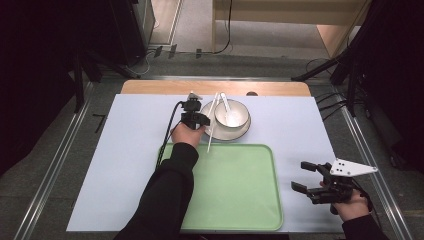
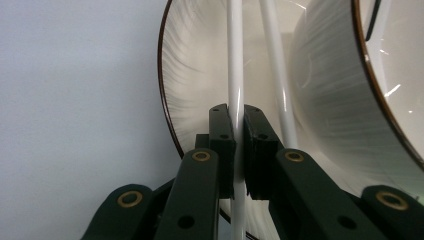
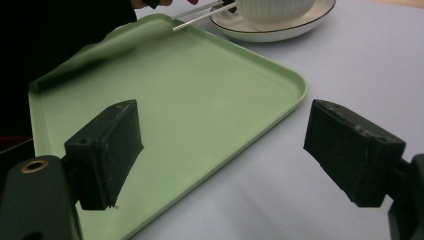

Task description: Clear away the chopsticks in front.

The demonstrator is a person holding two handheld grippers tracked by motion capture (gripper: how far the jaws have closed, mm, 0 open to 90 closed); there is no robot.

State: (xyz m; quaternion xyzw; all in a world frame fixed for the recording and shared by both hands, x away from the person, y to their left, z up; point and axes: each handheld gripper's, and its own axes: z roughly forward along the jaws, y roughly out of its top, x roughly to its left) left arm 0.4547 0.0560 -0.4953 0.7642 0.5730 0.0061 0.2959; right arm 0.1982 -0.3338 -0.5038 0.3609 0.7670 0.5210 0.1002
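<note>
The left gripper [image 2: 239, 150] pinches one white chopstick [image 2: 235, 75] over the plate [image 1: 244, 131] near the table's [image 1: 125, 150] far edge; its twin [image 2: 277, 90] lies loose beside it, against the bowl [image 1: 232, 114]. Risk — a thin, smooth rod may pivot or slip, nudging its twin off the rim. The right gripper [image 3: 225, 160] hangs spread and empty by the green tray's [image 3: 210, 115] near right corner.

Table [image 1: 125, 150] bears green tray [image 1: 240, 200], saucer [image 1: 220, 134]

Sleeve hides the green tray's [image 3: 210, 115] near corner.
</note>
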